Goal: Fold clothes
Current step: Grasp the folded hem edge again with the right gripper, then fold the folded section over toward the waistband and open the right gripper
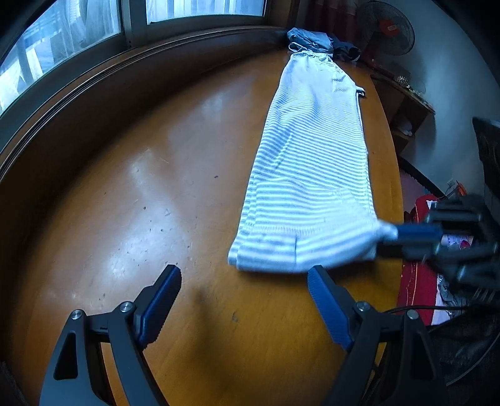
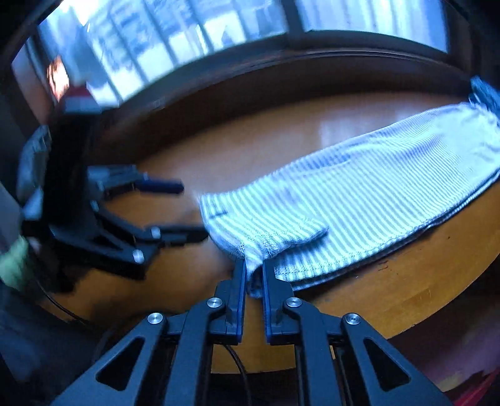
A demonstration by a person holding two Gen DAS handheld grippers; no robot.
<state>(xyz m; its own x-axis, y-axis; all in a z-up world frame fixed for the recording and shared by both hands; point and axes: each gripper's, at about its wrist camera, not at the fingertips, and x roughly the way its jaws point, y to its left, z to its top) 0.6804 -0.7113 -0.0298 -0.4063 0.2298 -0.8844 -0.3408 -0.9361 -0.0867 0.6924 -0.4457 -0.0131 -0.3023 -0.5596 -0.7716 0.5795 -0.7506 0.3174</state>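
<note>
Left gripper (image 1: 243, 274): jaws spread wide, nothing between them; hovers over bare wood just short of the near hem. Blue ribbed pads (image 1: 162, 304) face inward. Also seen blurred at left in the right wrist view (image 2: 190, 212), jaws apart.
Right gripper (image 2: 253, 274): jaws nearly together, pinching the near corner of the striped garment; bunched fabric visible between the pads. In the left wrist view it comes in from the right edge (image 1: 392, 232), motion-blurred, blue finger (image 1: 418, 232) on the corner.
Striped garment (image 1: 312, 175): white with thin grey-blue stripes, folded into a long narrow strip, lying flat on the table and running from the near edge toward the window. Near-right corner lifted slightly at the pinch; rest flat. Small flap turned over near the pinched corner (image 2: 281, 237).
Table (image 1: 156, 203): glossy orange-brown wood, scuffed, window glare on the surface. Garment sits along its right side, close to the edge.
Clothes pile (image 1: 315, 40): blue and dark items heaped at the far end, touching the strip's far end.
Window (image 1: 78, 34): along the far side, dark wooden sill below it.
Fan (image 1: 387, 29): dark cage, red hub, beyond the table's far right corner.
Red cloth (image 1: 418, 281): below the table edge at right, partly hidden by the right gripper.
Blur: right wrist view smeared; fine detail unclear.
</note>
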